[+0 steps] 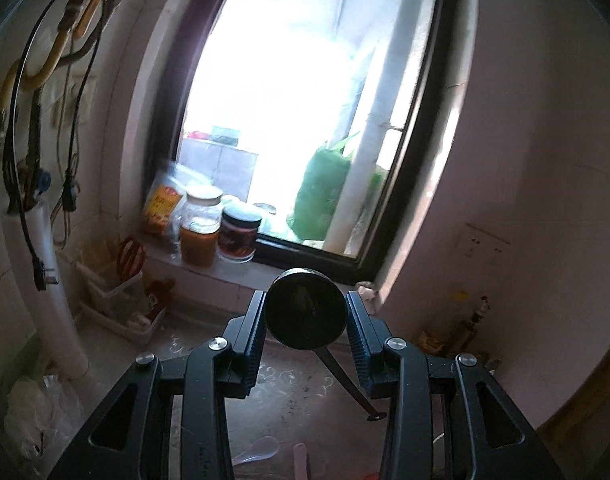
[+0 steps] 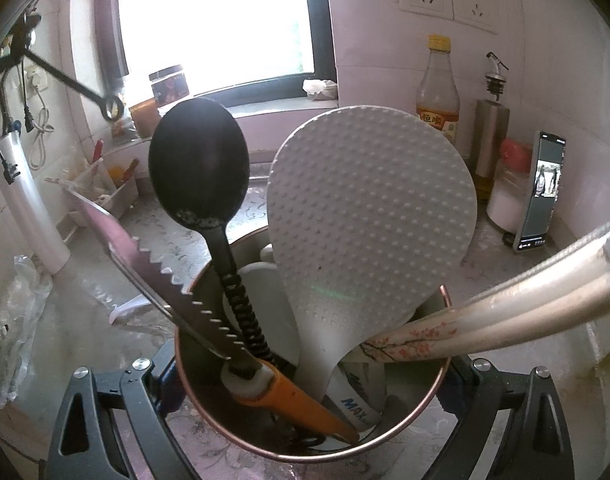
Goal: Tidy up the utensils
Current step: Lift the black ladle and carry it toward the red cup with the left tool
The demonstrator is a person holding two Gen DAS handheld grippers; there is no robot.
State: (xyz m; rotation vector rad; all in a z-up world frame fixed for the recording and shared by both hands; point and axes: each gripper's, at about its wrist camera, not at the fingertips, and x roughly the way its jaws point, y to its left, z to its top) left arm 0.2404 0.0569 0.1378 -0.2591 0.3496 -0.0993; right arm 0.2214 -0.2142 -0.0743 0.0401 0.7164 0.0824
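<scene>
kitchen counter (image 2: 193, 240) with a pale swirl pattern, tiled walls, bright window (image 1: 289, 100) behind with jars (image 1: 201, 228) on the sill. left gripper (image 1: 305, 316) up in the air facing the window, jaws pinching the round bowl of a black ladle (image 1: 305, 308), a pad on each side of it, thin handle running down and right to a ring end. right wrist view catches that same handle and ring at upper left.

right gripper (image 2: 309, 384) low on the counter, jaws spread wide around a copper-rimmed utensil cup (image 2: 405, 432); fingers sit at both sides of the cup, can't tell if the pads actually press the wall. cup holds a black spoon (image 2: 199, 164) bowl up, a white dimpled rice paddle (image 2: 369, 216), a serrated knife (image 2: 153, 276) with orange handle leaning left over the rim, and chopsticks (image 2: 505, 312) with a blossom print leaning right.

behind the cup: vinegar bottle (image 2: 437, 92), steel oil dispenser (image 2: 491, 132), a phone (image 2: 541, 192) propped upright. white caddy (image 2: 105, 188) with small tools sits in the left corner by the wall.
</scene>
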